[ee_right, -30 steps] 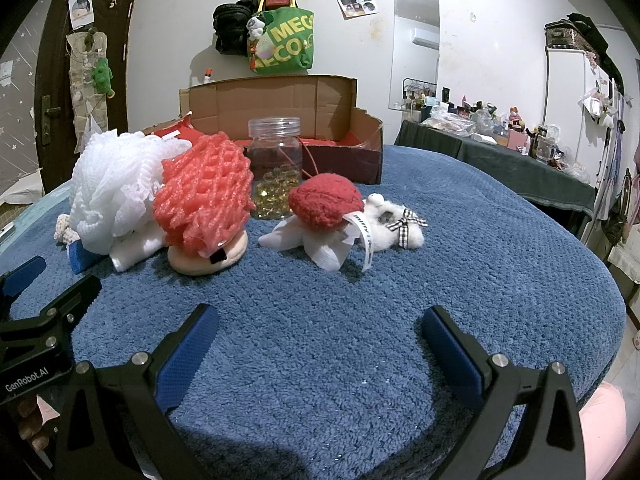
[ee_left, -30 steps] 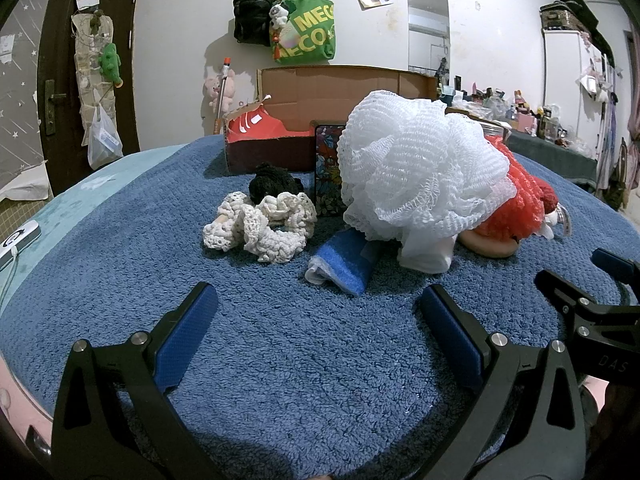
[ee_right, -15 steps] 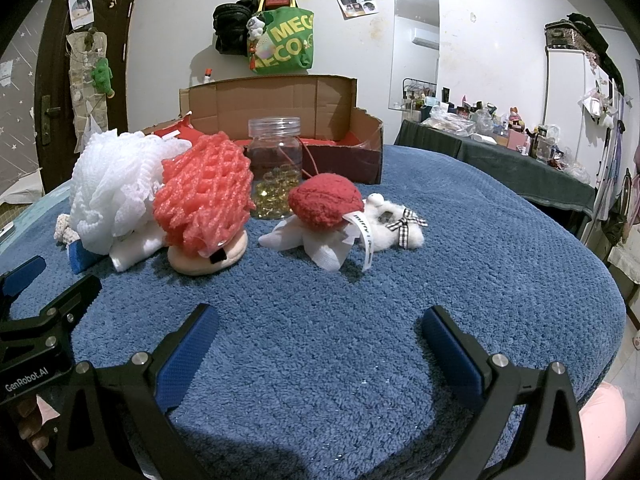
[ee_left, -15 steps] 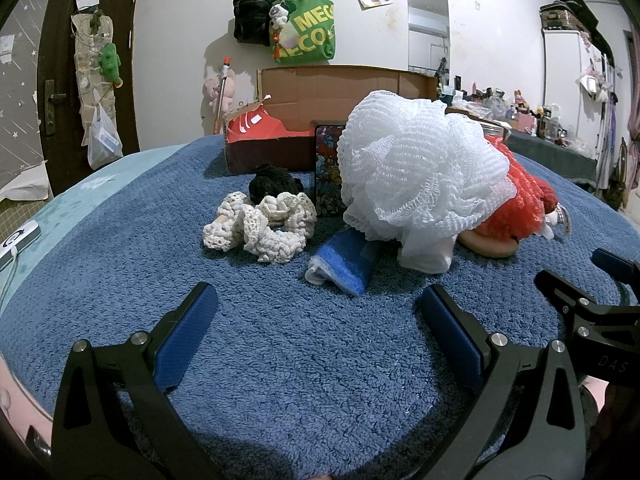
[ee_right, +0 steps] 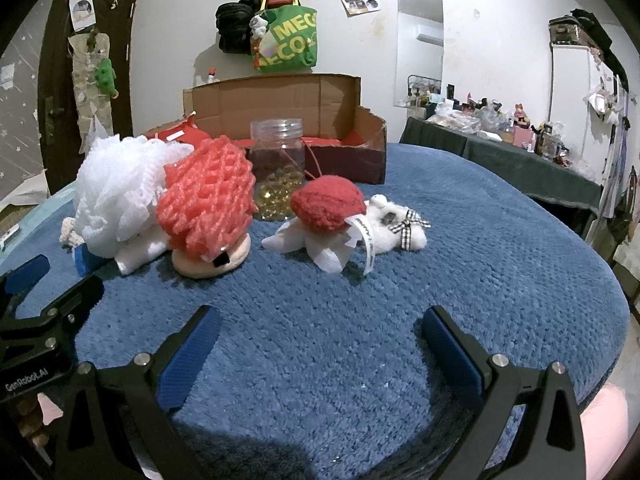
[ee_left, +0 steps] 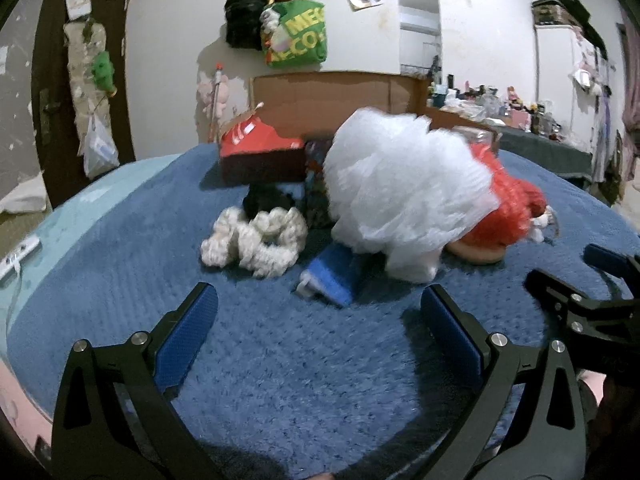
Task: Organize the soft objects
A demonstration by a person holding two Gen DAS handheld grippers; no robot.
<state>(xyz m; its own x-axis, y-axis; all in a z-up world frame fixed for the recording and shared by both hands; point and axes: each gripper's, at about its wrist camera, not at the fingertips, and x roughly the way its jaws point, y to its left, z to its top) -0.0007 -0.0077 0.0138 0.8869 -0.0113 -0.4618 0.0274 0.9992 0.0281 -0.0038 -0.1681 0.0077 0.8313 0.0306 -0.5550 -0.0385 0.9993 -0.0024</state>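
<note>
Soft objects lie in a row across the middle of the blue blanket [ee_right: 460, 280], toward its far edge; from the left, a cream crocheted piece [ee_left: 256, 240], a white mesh pouf [ee_right: 120, 192], a coral mesh pouf [ee_right: 208, 196] touching it, then a white plush with a red cap [ee_right: 332, 216]; a cardboard box [ee_right: 288, 120] stands behind them; left gripper [ee_left: 316, 320] and right gripper [ee_right: 320, 340] hover near the front edge, jaws spread wide, holding nothing.

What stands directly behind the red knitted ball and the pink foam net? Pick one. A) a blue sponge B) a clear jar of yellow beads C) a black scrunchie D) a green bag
B: in the right wrist view the clear jar, with yellow beads in its bottom, stands between and behind the pink foam net and the red knitted ball.
</note>
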